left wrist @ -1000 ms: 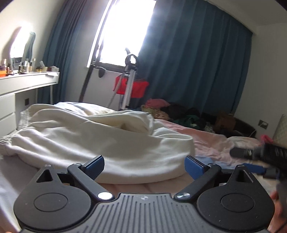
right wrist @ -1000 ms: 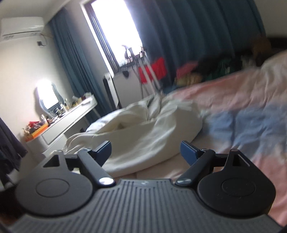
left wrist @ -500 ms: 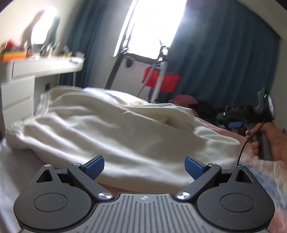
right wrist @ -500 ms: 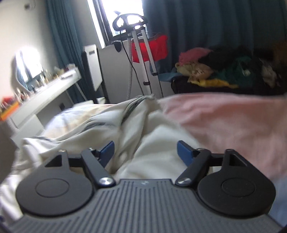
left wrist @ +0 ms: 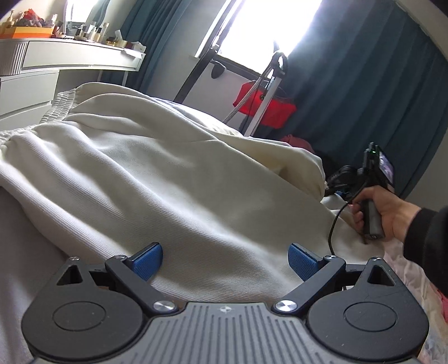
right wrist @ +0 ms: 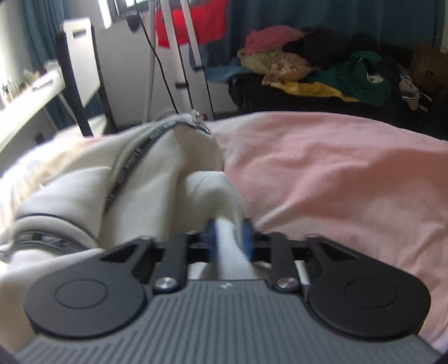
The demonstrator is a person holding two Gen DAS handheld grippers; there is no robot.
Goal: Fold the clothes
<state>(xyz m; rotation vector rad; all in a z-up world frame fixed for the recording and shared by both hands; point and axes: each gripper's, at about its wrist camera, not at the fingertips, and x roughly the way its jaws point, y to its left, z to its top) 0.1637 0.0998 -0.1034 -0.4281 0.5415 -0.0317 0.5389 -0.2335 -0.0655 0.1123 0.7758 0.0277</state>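
Cream sweatshirt (left wrist: 173, 179) heaped on the pink bed (right wrist: 336, 173), clothes pile (right wrist: 322, 67) beyond. Right gripper (right wrist: 229, 238) angled down, fingers closing on a sweatshirt fold. Left gripper (left wrist: 225, 259) hovering, fingers spread, empty.

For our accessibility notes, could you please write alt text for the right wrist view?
The right gripper is closing its blue pads on a fold of the cream zip-up garment, which lies bunched on a pink bedsheet. Behind the bed sit a heap of coloured clothes and dark blue curtains.
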